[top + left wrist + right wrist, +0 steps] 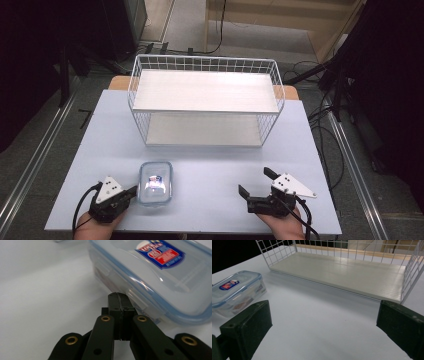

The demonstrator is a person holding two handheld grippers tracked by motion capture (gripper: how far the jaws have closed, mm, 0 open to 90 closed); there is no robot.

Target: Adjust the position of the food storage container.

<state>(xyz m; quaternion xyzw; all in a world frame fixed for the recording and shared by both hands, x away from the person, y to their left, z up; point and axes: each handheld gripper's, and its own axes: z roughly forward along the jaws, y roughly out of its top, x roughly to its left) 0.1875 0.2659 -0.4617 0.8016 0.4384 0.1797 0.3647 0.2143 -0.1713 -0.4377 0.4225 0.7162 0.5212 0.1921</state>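
Observation:
A clear plastic food box [155, 183] with a blue-rimmed lid and a red and blue label lies on the table near the front left. My left gripper [133, 191] is shut, its tips right against the box's left side. In the left gripper view the shut jaws [120, 300] meet beside the box's [160, 272] side latch, with nothing visibly between them. My right gripper [256, 182] stands open at the front right, well apart from the box [235, 291], and holds nothing [324, 325].
A white wire rack [205, 100] with two pale shelves stands at the middle back of the table [210, 160]. Its lower shelf [347, 272] faces the right gripper. Cables lie on the floor to the right.

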